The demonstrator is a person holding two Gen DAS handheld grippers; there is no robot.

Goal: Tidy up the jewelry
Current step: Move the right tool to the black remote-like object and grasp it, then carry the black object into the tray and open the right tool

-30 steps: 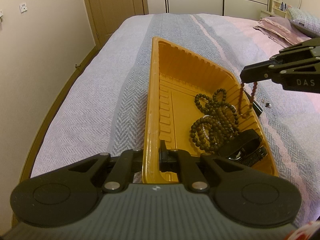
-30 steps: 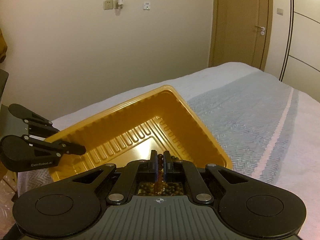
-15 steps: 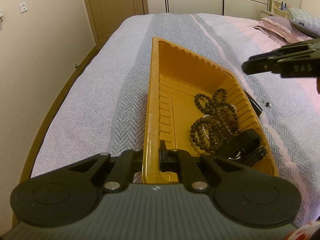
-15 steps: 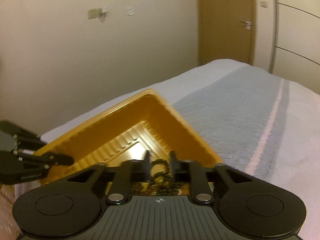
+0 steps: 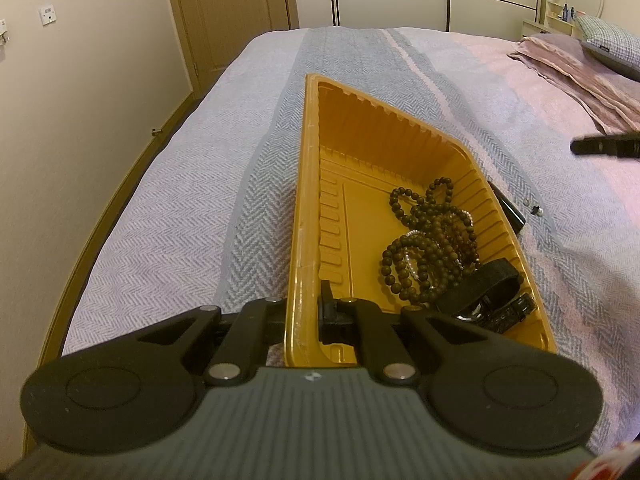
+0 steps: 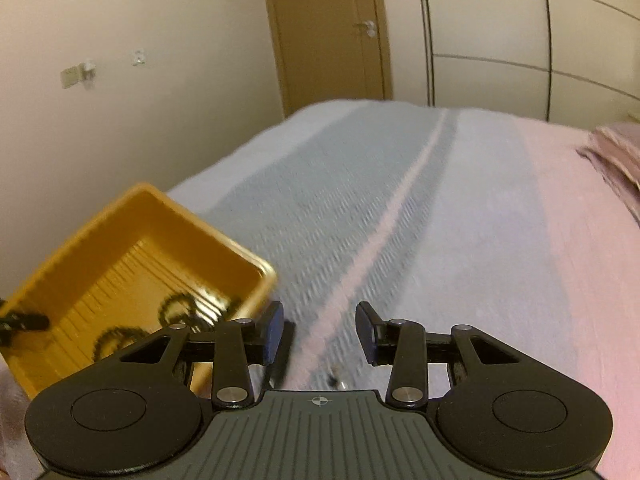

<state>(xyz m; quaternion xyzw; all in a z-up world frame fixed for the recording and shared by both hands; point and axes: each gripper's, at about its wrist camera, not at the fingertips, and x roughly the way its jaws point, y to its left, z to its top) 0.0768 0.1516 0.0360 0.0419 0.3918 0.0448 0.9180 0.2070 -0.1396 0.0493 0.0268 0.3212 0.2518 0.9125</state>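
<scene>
My left gripper [image 5: 310, 312] is clamped on the near-left rim of the yellow tray [image 5: 304, 200], one finger inside the wall, one outside, pinning it on the bed [image 5: 180, 216]. In the tray's near right corner lies a black watch [image 5: 486, 292]; just past it, a heap of dark beaded bracelets [image 5: 432, 240], a reddish-brown strand on top.

My right gripper [image 6: 319, 330] is off to the tray's right, over the bedspread; its jaws have just been opening and stand apart with nothing between them.

What's left to collect lies outside the tray, against its right wall: a black oblong item [image 5: 508, 208], long axis running roughly along the wall, and just right of it two tiny pieces [image 5: 534, 209], maybe earrings, too small to be sure. In the blurred right wrist view one small dark bit [image 6: 333, 379] shows right under the open jaws.

Right gripper is clearly the nearer one; the pieces sit below and slightly left of it, so I'd drop down and close on them while the left keeps the tray pinned.
</scene>
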